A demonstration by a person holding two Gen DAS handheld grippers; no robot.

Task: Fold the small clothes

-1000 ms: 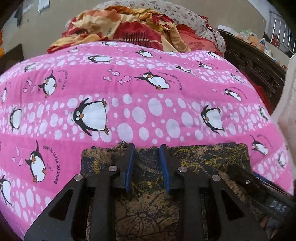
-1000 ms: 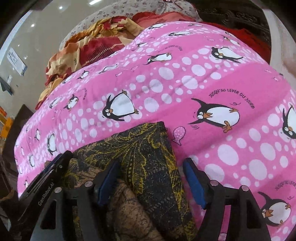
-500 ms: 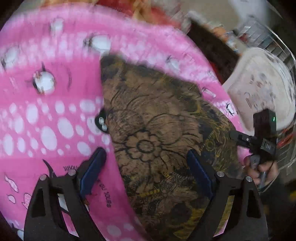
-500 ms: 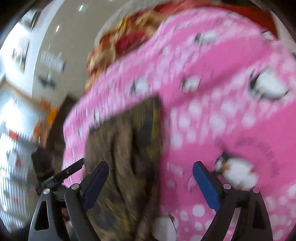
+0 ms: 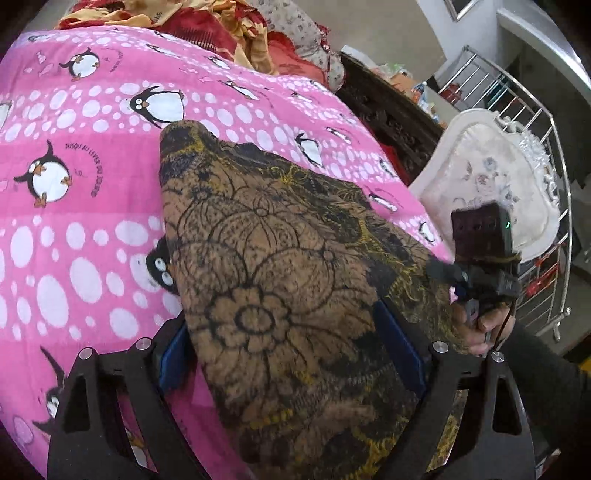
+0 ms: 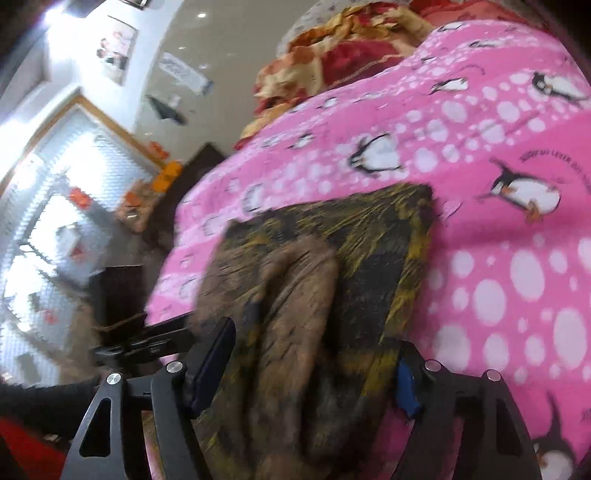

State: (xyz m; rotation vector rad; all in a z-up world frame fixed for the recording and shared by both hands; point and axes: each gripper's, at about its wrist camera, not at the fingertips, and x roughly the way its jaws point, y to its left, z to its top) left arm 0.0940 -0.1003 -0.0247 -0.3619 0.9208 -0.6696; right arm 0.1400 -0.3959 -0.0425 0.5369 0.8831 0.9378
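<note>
A small brown garment [image 5: 280, 280] with black flower print and yellow trim lies folded on the pink penguin blanket [image 5: 85, 155]. My left gripper [image 5: 291, 358] is open, its blue-padded jaws straddling the garment's near end from either side. In the right wrist view the same garment [image 6: 332, 280] lies between the wide-open jaws of my right gripper [image 6: 310, 369]. The right gripper [image 5: 476, 280] also shows in the left wrist view at the garment's right edge, and the left gripper's body [image 6: 140, 332] shows at the left of the right wrist view.
A heap of red and orange bedding [image 5: 207, 22] lies at the far end of the blanket. A dark carved wooden bed frame [image 5: 391, 110], a white upholstered chair [image 5: 495, 184] and a metal railing [image 5: 546, 236] stand to the right.
My left gripper, narrow on the garment's edge a second ago, has opened wide and swung to view the garment lengthwise. My right gripper stayed open and turned left. The garment lies folded narrower.
</note>
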